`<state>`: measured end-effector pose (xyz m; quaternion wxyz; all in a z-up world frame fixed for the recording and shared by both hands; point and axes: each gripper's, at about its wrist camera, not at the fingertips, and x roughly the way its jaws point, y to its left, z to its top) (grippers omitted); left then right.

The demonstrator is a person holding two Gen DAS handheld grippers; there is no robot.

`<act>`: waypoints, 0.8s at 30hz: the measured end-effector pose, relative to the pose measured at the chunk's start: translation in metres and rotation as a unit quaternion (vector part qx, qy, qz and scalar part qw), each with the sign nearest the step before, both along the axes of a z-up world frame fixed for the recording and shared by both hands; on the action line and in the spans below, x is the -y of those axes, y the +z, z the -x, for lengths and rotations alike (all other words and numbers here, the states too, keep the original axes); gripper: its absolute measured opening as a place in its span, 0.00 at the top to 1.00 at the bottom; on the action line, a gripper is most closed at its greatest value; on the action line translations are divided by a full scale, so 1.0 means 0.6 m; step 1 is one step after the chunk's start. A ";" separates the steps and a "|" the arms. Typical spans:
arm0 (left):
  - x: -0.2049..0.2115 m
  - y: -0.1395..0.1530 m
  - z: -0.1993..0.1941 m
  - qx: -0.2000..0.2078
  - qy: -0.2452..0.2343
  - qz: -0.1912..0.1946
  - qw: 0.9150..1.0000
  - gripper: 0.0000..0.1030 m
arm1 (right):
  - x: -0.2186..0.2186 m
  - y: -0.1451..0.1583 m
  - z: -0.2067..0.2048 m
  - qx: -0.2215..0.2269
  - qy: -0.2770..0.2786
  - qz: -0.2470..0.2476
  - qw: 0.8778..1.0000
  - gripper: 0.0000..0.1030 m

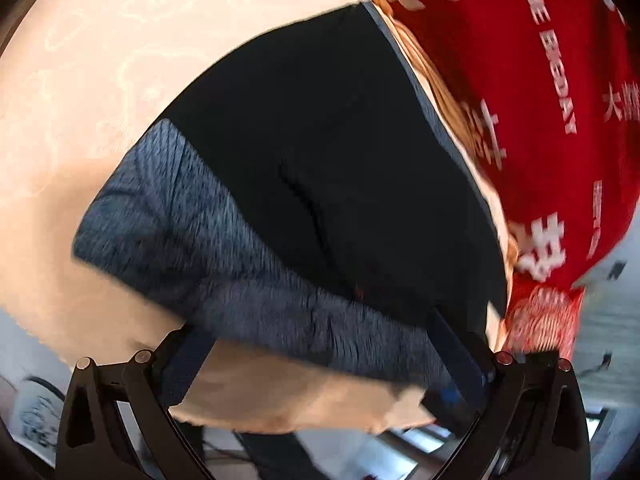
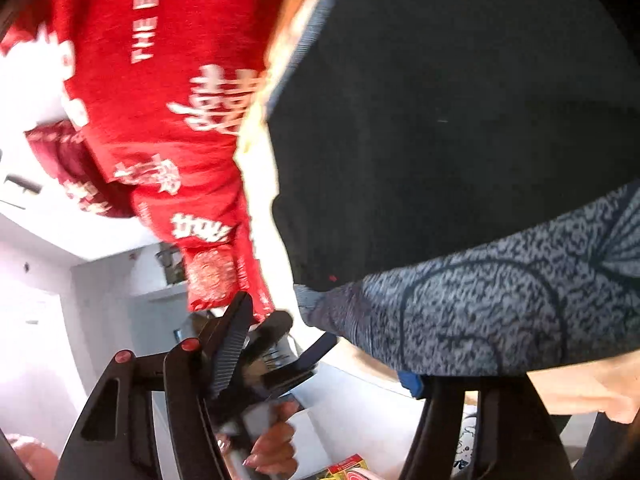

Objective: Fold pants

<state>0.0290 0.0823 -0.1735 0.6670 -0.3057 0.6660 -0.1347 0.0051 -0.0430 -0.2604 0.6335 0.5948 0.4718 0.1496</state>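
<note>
The pants (image 1: 320, 160) fill the centre of my left view on the cream cloth (image 1: 100, 60), waistband (image 1: 240, 264) nearest. My left gripper (image 1: 316, 360) stands wide, its fingers straddling the waistband and pressing nothing. My right gripper (image 2: 328, 360) is part open at the waistband's end, low in its frame. Risk: pinching the cream cloth along with the pants.

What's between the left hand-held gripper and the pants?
Nothing visible. The left hand-held gripper sits open right at the pants, its fingers straddling the grey patterned waistband on the cream tablecloth. The red printed cloth lies off to the side.
</note>
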 end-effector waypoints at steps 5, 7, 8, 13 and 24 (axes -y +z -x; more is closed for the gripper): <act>0.004 -0.018 -0.017 0.003 0.018 -0.022 1.000 0.38 | 0.006 0.009 0.004 0.010 0.017 -0.002 1.000 0.34; 0.006 -0.015 -0.015 0.015 0.006 -0.027 0.999 0.40 | 0.020 -0.004 0.025 0.000 0.018 0.008 1.000 0.34; 0.005 -0.013 -0.014 0.020 -0.007 -0.031 0.999 0.42 | 0.028 -0.013 0.036 -0.008 0.016 0.015 1.000 0.33; 0.004 -0.008 -0.016 0.020 -0.045 -0.039 0.998 0.44 | 0.089 -0.052 0.113 -0.067 -0.029 0.051 0.996 0.33; 0.018 -0.017 -0.024 0.015 -0.096 -0.083 0.992 0.58 | 0.183 -0.084 0.205 -0.054 -0.211 -0.029 0.976 0.49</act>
